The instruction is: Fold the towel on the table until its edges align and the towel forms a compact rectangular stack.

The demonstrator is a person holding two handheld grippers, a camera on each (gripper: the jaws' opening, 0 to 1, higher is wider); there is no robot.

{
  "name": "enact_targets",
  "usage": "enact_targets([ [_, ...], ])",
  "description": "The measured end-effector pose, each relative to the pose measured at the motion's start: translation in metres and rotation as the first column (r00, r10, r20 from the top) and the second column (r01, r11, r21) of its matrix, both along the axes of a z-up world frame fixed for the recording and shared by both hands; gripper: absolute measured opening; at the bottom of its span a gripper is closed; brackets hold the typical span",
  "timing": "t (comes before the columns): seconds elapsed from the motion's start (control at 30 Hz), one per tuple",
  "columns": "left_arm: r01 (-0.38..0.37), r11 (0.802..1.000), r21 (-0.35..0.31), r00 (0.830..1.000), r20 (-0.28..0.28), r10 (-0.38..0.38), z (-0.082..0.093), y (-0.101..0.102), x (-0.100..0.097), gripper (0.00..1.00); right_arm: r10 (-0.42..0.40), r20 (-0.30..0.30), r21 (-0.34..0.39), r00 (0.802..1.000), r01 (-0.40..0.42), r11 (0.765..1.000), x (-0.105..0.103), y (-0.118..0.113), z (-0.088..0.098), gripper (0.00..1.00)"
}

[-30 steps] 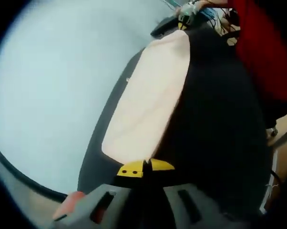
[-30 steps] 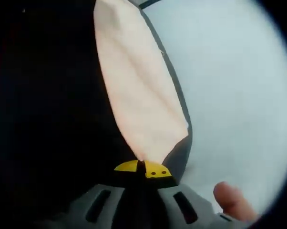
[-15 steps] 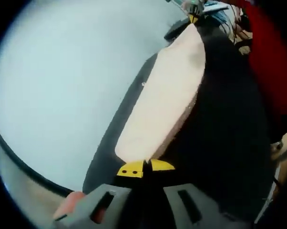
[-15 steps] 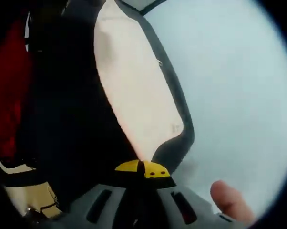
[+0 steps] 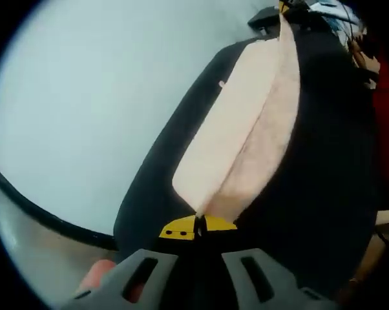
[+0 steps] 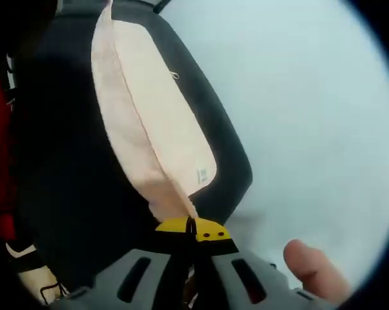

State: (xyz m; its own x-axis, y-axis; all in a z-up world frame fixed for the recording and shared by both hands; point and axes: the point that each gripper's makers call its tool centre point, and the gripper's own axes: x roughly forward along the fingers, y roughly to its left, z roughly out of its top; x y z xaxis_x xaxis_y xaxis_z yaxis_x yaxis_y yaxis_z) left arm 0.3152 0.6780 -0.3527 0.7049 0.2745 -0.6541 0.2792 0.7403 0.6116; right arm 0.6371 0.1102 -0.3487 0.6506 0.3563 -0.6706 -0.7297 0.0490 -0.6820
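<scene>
Across both views a pale blue-white surface takes up most of the bkgd, w/ a dark band along its edge at lower left of the left gripper view. Over it hangs a big black cloth, held up off the surface; its lower rounded edge shows against the pale top in the right gripper view.

Next in size, the towel: pale peach, folded lengthwise into a long narrow strip, stretched taut between the 2 grippers and lying against the black cloth. In the right gripper view the towel shows a small label near the lower end and a fuzzy folded edge along one side.

Left gripper: jaws closed, pinching one end of the towel at the yellow tips. Right gripper: jaws closed too, clamped on the other end. Far tip of the strip in the left gripper view reaches another yellow tip, v. small.

Red sleeve at the side. A fingertip sits beside the right gripper's body; another fingertip by the left's.
</scene>
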Motion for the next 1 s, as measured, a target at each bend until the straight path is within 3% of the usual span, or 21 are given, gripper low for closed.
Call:
enact_targets([
  [0.17,-0.045,0.999,-0.013,0.999,-0.007,0.044,-0.003,0.015,0.037,0.00,-0.023,-0.012,-0.011,1.000,0.023,1.000,0.048,0.026,-0.024,0.00],
  [0.33,-0.049,0.999,-0.008,0.998,-0.040,0.048,-0.025,0.038,0.075,0.00,-0.026,-0.032,-0.046,0.999,0.024,0.999,0.090,0.046,-0.054,0.00],
  [0.43,-0.088,0.994,-0.057,0.994,-0.063,0.084,-0.040,0.046,0.094,0.00,-0.032,-0.033,-0.054,0.999,0.030,0.998,0.113,0.059,-0.065,0.00],
  [0.53,-0.108,0.993,-0.050,0.991,-0.083,0.104,-0.049,0.055,0.105,0.00,-0.045,-0.034,-0.047,0.998,0.044,0.998,0.129,0.069,-0.074,0.00],
  [0.77,-0.161,0.983,-0.086,0.985,-0.070,0.156,-0.060,0.074,0.120,0.00,-0.086,-0.014,0.002,0.996,0.086,0.996,0.151,0.085,-0.080,0.00],
  [1.0,-0.220,0.967,-0.132,0.975,0.014,0.223,-0.064,0.096,0.153,0.00,-0.146,0.021,0.058,0.989,0.145,0.988,0.172,0.100,-0.076,0.00],
])
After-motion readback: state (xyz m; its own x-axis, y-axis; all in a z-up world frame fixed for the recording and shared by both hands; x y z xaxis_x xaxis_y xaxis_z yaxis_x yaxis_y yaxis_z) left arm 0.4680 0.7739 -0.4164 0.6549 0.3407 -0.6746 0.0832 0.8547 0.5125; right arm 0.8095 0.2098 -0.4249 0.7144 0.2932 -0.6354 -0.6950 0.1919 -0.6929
